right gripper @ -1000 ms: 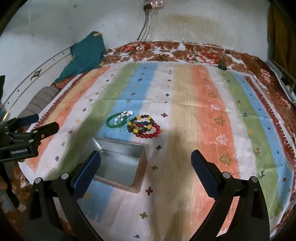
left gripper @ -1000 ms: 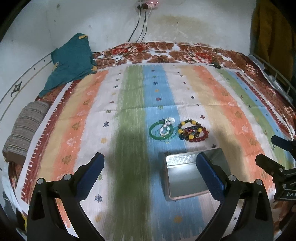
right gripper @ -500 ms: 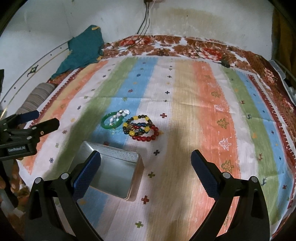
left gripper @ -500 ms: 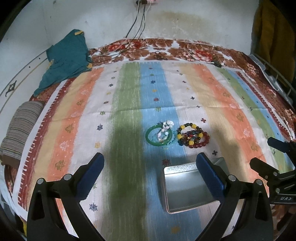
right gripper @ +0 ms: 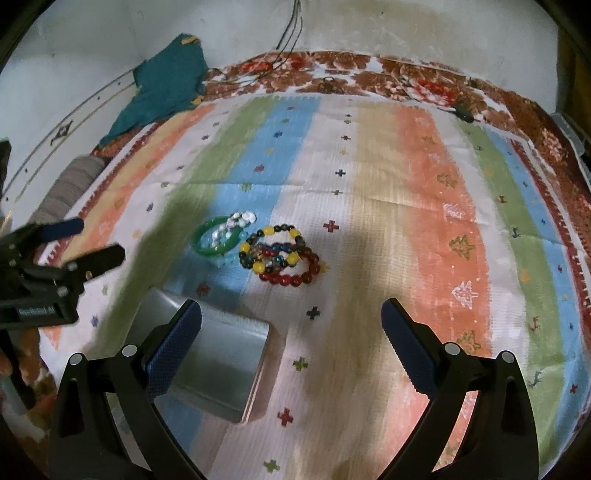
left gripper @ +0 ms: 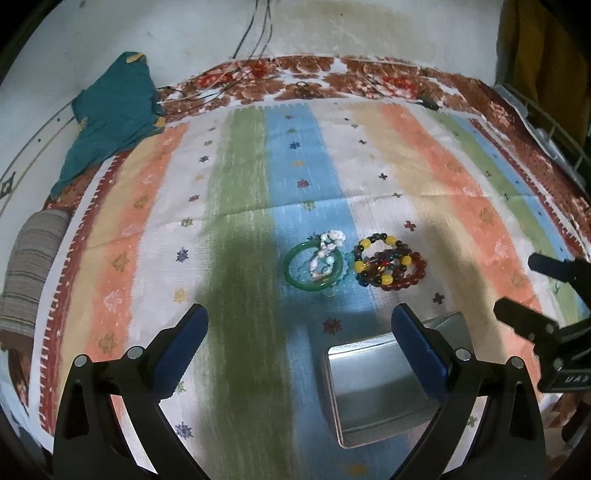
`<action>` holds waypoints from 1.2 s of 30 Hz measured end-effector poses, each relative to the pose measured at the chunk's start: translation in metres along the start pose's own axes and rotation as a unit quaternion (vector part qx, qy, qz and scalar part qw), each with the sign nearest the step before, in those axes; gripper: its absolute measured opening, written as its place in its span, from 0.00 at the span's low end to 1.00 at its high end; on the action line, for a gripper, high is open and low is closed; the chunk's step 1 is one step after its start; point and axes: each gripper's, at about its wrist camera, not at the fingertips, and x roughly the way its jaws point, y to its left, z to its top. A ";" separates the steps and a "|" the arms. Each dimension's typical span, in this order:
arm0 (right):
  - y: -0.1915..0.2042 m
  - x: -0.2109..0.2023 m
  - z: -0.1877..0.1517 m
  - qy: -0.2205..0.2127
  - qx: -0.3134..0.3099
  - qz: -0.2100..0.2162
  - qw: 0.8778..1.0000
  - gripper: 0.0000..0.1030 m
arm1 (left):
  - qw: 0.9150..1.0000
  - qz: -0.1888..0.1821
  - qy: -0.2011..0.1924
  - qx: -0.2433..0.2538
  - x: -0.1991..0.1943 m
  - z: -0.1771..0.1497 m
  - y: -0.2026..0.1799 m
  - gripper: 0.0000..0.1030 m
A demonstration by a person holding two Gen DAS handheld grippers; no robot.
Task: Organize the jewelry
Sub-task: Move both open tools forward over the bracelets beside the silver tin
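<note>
A green bangle with a white bead bracelet across it lies on the striped cloth. Beside it is a pile of bead bracelets, yellow, dark and red. The same bangle and bead pile show in the right wrist view. An open, empty metal tin sits nearer me, also in the right wrist view. My left gripper is open and empty, above the cloth short of the jewelry. My right gripper is open and empty, right of the tin.
The striped cloth covers a bed with a floral border. A teal garment lies at the far left, a striped roll at the left edge. Cables hang down the back wall. A wire rack stands at the right.
Both grippers have moved forward and lower toward the jewelry, so the bracelets and tin look larger. Both stay open. Nothing on the cloth has moved.
</note>
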 end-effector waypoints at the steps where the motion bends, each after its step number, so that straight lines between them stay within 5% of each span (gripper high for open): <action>1: 0.000 0.002 0.001 0.001 -0.002 0.000 1.000 0.96 | 1.000 0.000 0.002 0.002 0.002 0.001 0.000 0.94; 14: -0.011 0.032 0.020 0.022 0.013 0.004 1.000 0.96 | 1.000 0.000 0.019 0.010 0.036 0.014 0.005 0.93; 36: -0.020 0.083 0.040 0.063 0.015 0.009 0.998 0.95 | 0.997 -0.043 0.064 0.021 0.088 0.033 0.008 0.68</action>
